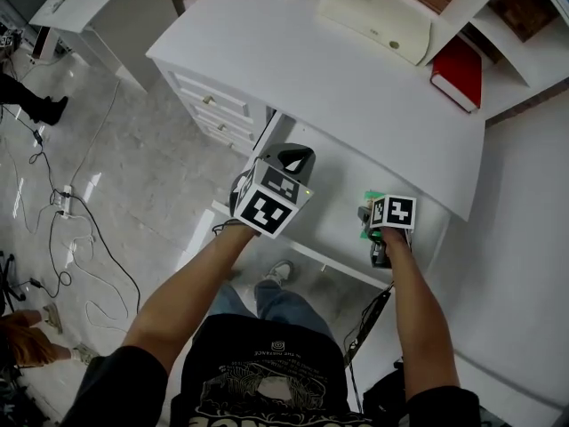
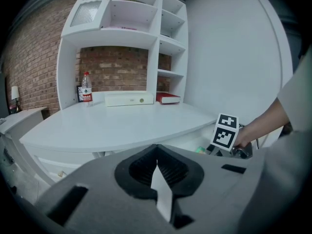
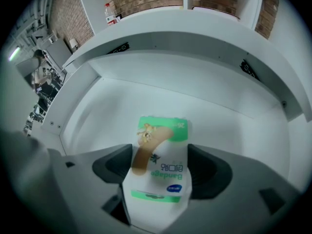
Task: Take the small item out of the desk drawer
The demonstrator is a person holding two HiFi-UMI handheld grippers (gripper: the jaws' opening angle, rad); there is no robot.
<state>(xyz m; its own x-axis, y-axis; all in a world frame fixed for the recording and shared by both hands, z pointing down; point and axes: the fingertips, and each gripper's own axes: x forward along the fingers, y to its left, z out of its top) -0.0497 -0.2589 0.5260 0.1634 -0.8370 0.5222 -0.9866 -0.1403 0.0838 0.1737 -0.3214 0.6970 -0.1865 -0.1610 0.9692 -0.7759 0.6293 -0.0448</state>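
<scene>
Bandage box, seemingly snug in hand-held gripper

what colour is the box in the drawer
White with green bands and a tan bandage picture. The box shows best in the right gripper view.

Both bare forearms reach forward and down from the body. The left forearm carries the left gripper higher than the other, its jaws shut together with nothing between them. The right forearm stretches lower, and the right gripper has its jaws set wide, pads pressing both sides of a small box.
</scene>
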